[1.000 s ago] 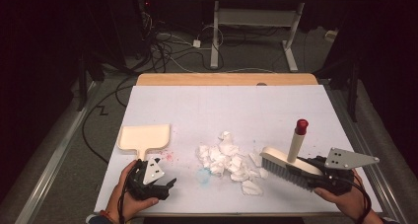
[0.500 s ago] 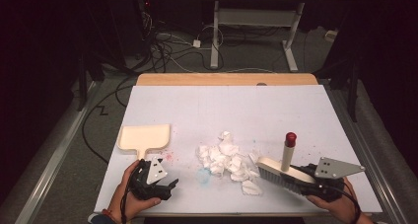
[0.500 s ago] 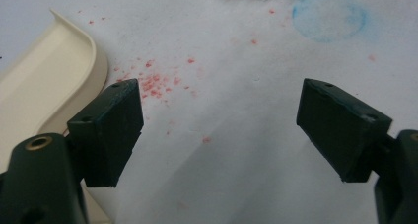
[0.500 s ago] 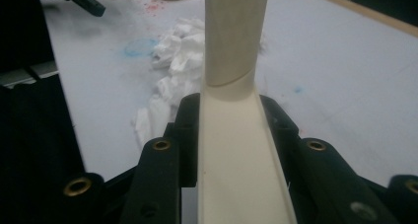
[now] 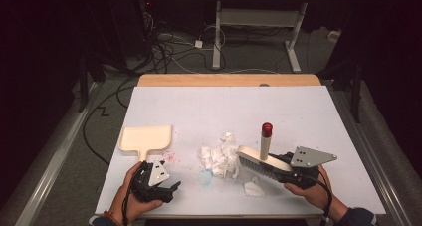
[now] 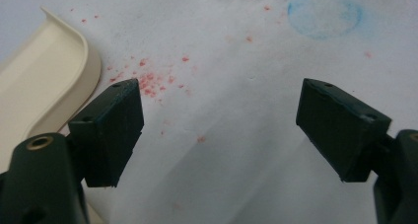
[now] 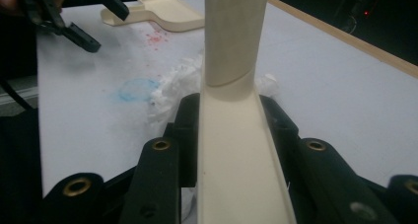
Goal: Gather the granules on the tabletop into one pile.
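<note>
A white sheet-covered rectangular worktop (image 5: 308, 111) fills the middle of the high view, with a strip of bare light wood (image 5: 229, 80) showing along its far edge. Around it lies a grey carpeted floor (image 5: 64, 171), dim at the sides. At the upper centre stands a white metal desk frame (image 5: 256, 22) with two legs and a crossbar. A tangle of black and white cables (image 5: 174, 47) spreads over the floor at the upper left, near a small white power adapter (image 5: 198, 44). Pale metal rails (image 5: 54, 151) run along the floor at left and right. The room beyond is dark; light falls mainly on the worktop.
</note>
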Available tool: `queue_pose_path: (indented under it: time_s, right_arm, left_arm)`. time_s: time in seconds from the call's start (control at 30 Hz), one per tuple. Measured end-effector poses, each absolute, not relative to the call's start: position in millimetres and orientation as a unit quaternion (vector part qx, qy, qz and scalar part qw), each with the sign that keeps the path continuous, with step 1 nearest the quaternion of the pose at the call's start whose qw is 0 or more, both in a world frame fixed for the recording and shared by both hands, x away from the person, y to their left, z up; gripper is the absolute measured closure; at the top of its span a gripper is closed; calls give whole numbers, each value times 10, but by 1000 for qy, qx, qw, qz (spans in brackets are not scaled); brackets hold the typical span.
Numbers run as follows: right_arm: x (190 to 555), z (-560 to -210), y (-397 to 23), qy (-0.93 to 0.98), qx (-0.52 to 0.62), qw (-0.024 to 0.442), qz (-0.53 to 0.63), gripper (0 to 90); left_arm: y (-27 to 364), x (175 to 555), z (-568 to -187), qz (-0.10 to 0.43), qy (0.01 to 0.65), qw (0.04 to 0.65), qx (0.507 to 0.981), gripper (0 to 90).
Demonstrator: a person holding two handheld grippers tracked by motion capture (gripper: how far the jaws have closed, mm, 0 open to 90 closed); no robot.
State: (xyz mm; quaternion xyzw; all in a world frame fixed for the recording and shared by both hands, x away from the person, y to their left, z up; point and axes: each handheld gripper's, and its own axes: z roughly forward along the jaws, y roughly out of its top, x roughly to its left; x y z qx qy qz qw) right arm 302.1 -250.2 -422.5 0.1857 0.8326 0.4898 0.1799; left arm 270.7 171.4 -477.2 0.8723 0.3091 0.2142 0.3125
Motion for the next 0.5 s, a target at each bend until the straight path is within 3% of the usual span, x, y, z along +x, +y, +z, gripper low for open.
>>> queue_pose_path:
  time_s: [0.33, 0.5]
  right_arm:
    - [2751, -3966, -2809, 817, 181, 173, 519, 680]
    - [2600, -4006, -2884, 835, 162, 144, 505, 680]
  left_arm:
    - [1703, 2697, -4761, 215, 307, 311, 873, 173]
    - [1697, 2699, -4765, 213, 304, 311, 875, 174]
